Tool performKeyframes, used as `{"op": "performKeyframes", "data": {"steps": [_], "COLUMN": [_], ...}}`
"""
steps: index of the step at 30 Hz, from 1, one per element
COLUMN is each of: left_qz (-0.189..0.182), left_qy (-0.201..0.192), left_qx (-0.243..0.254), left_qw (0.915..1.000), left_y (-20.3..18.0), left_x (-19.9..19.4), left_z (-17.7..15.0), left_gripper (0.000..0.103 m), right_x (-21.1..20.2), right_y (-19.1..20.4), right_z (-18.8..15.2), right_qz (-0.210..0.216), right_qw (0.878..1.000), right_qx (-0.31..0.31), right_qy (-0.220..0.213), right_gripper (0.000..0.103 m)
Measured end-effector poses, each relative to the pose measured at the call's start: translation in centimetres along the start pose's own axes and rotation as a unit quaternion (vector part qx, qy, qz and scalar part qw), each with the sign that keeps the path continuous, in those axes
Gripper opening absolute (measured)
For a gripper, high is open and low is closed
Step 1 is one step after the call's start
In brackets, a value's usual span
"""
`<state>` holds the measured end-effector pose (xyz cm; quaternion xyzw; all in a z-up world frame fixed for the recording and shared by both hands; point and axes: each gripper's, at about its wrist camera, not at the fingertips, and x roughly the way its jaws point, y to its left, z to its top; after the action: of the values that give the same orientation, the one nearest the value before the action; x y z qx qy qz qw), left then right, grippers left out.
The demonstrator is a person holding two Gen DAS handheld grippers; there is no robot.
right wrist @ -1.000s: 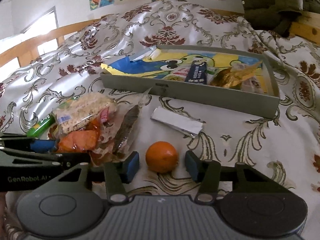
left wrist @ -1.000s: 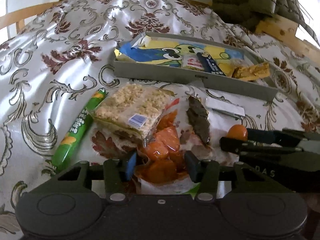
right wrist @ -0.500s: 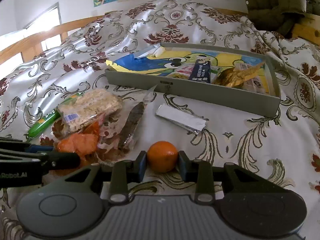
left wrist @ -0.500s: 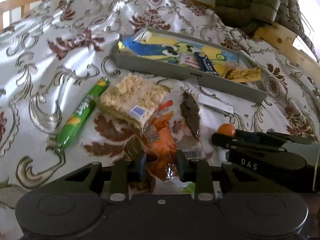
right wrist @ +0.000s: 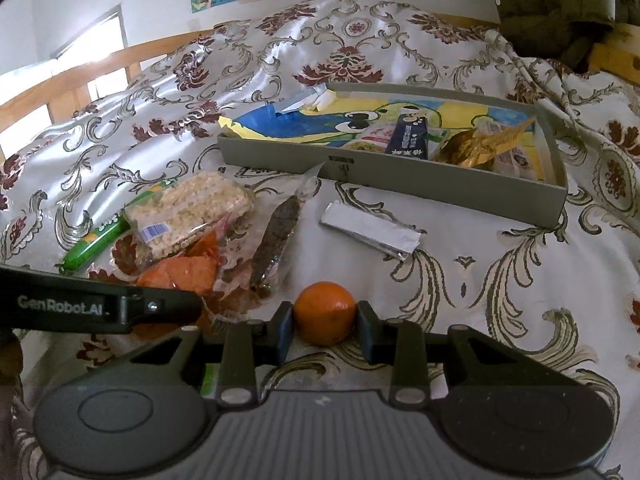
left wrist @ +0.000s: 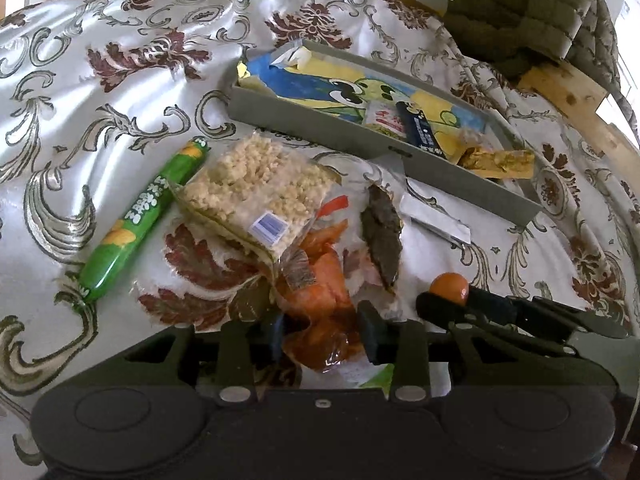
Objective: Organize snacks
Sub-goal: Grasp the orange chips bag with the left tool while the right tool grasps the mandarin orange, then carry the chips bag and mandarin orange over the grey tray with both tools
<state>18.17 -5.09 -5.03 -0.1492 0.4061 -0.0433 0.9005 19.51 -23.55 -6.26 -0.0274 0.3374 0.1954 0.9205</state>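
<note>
My left gripper (left wrist: 322, 334) is shut on a clear bag of orange snacks (left wrist: 320, 300), at the near edge of the snack pile. My right gripper (right wrist: 325, 326) is shut on a small orange (right wrist: 325, 312) that rests on the cloth; the orange also shows in the left wrist view (left wrist: 449, 287). Beyond lie a rice cracker pack (left wrist: 256, 200), a green tube snack (left wrist: 144, 220), a dark bar in clear wrap (right wrist: 276, 240) and a silver packet (right wrist: 370, 234). A grey tray (right wrist: 400, 178) holds several snacks.
The floral cloth (right wrist: 500, 280) covers the whole surface. A wooden rail (right wrist: 72, 76) runs along the left. A green quilted jacket (left wrist: 520, 12) lies at the far right, beyond the tray.
Both grippers have closed: the left on the orange snack bag, the right on the orange. The left wrist camera has risen and tilted, so the pile looks farther off.
</note>
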Motion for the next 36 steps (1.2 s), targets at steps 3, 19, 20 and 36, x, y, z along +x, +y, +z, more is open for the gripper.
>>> {"op": "performKeyframes", "data": {"steps": [3,19,20,36], "left_qz": [-0.003,-0.044,-0.041,-0.072], "left_qy": [-0.001,0.004,0.006,0.024], "left_qx": [-0.009,-0.061,-0.065,-0.057], "left_qw": [0.9999,0.9972,0.9970,0.9955], "left_y": [0.2,0.5,0.6,1.2], "left_x": [-0.2,-2.3,-2.3,-4.8], "left_z": [-0.1,-0.8,-0.9,-2.2], "left_gripper": [0.037,0.029,0.028,0.028], "right_x": [0.0,-1.8,-1.8,-2.6], "right_y": [0.0,0.2,0.1,-0.4], "right_z": [0.1,0.8,0.8,1.1], "right_qz": [0.002,0.008,0.008,0.000], "right_qw": [1.000,0.999,0.999,0.998], "right_qx": [0.000,-0.010,-0.008,-0.002], "right_qy": [0.001,-0.039,-0.041,-0.060], "right_gripper": [0.037,0.037,0.037,0.037]}}
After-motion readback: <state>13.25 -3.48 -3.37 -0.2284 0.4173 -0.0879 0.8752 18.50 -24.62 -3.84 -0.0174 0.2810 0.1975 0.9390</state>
